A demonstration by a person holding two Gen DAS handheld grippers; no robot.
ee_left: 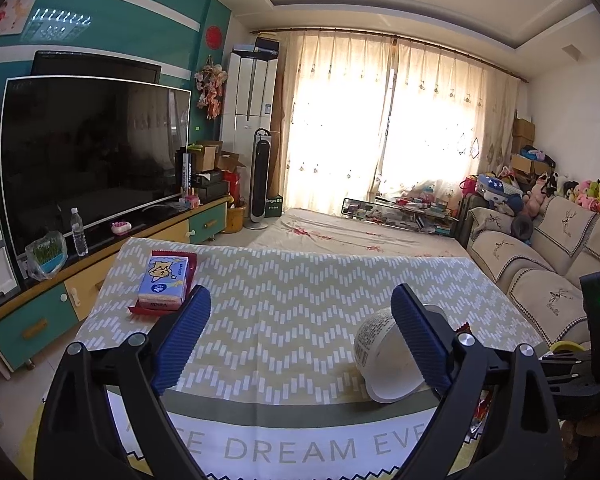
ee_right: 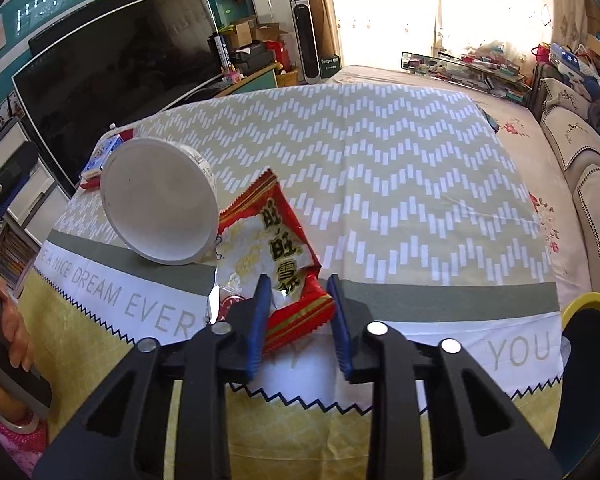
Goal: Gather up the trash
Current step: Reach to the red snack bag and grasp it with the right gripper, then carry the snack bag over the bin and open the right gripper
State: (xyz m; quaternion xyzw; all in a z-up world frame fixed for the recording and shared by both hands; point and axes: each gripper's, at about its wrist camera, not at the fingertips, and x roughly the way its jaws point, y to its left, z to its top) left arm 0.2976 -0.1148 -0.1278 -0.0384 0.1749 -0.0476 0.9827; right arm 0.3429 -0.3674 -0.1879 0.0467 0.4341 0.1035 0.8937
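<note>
At the lower centre of the right wrist view, the right gripper [ee_right: 300, 312] has its fingers apart around the torn red foil snack wrapper [ee_right: 276, 248]. A tipped white paper cup [ee_right: 160, 200] lies just left of it on the chevron-patterned tablecloth [ee_right: 400, 160]. The left gripper [ee_left: 300, 320] is spread wide, with nothing between its fingers.

White cup [ee_right: 160, 200], red snack wrapper [ee_right: 276, 248], beige-and-white zigzag tablecloth [ee_right: 380, 152], blue-padded tongs [ee_right: 298, 292].

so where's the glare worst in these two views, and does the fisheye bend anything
Left wrist view: the backlit cream curtains blow out to white, and the black curved television screen mirrors them faintly. Right wrist view: the window area is overexposed at top, the zigzag-patterned tablecloth bulges outward, and the red crinkled snack wrapper shows shiny highlights.
</note>
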